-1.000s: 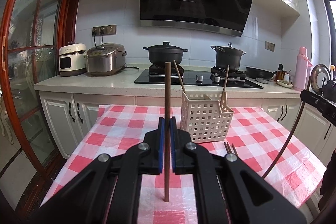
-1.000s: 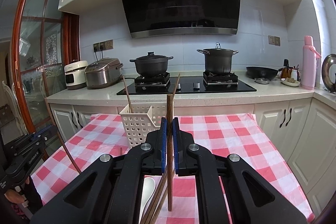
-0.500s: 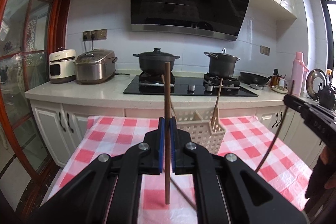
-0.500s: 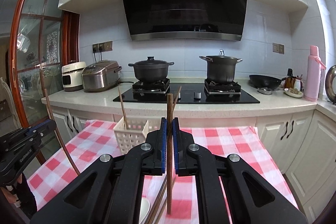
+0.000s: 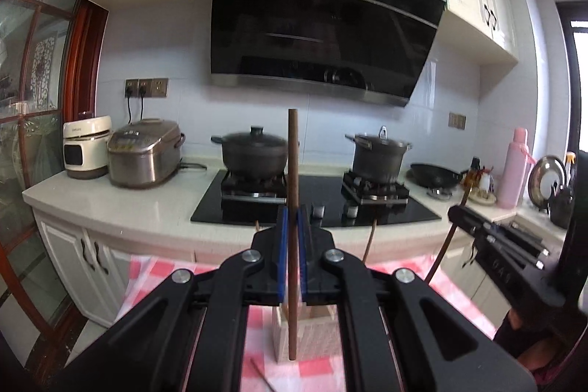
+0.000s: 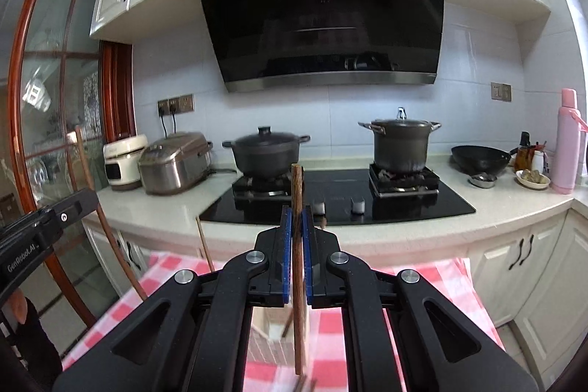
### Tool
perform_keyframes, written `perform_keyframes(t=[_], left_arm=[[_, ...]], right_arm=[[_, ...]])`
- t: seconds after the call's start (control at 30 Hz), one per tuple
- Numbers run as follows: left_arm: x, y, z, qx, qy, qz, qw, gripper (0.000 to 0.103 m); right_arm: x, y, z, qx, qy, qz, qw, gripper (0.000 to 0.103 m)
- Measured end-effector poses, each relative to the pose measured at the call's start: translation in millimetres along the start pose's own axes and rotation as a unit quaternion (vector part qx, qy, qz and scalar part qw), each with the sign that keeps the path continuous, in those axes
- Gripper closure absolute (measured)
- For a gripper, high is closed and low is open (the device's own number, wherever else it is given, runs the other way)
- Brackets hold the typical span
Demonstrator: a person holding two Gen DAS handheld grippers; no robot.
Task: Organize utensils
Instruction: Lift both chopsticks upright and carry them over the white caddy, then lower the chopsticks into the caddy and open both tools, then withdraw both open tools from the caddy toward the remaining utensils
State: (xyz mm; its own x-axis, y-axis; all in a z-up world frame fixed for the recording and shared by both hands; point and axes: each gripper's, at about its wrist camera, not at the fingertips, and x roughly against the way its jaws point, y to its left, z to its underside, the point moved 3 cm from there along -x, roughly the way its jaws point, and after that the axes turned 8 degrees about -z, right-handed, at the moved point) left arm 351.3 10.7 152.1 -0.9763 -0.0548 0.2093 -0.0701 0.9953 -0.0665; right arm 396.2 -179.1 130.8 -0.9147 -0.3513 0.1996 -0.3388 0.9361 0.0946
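Brown wooden chopstick stands upright, clamped in left gripper jaws; right gripper likewise pinches a brown stick vertical. White perforated plastic basket sits just below & ahead on checked surface; left looks nearer.

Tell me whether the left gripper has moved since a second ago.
Yes. The left gripper rose: the white basket, earlier above its fingertips, now sits below them.

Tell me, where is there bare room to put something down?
The counter is bare between the rice cooker and the stove, and along its front edge. The checked cloth is free at its right side. It is crowded by the pink bottle and around the white basket.
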Motion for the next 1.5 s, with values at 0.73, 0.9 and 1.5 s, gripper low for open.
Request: perform_keyframes(t=[0.73, 0.9, 1.5], left_arm=[[-128, -15, 40, -0.003, 0.139, 0.014, 0.9902, 0.098], [-145, -8, 63, -0.011, 0.176, -0.008, 0.9843, 0.098], [-101, 45, 75, 0.024, 0.134, -0.066, 0.9885, 0.033]], right_arm=[[-107, -2, 37, 0.018, 0.122, 0.005, 0.992, 0.097], [-124, -5, 53, 0.007, 0.145, 0.008, 0.989, 0.096], [-84, -28, 59, -0.022, 0.113, 0.009, 0.993, 0.049]])
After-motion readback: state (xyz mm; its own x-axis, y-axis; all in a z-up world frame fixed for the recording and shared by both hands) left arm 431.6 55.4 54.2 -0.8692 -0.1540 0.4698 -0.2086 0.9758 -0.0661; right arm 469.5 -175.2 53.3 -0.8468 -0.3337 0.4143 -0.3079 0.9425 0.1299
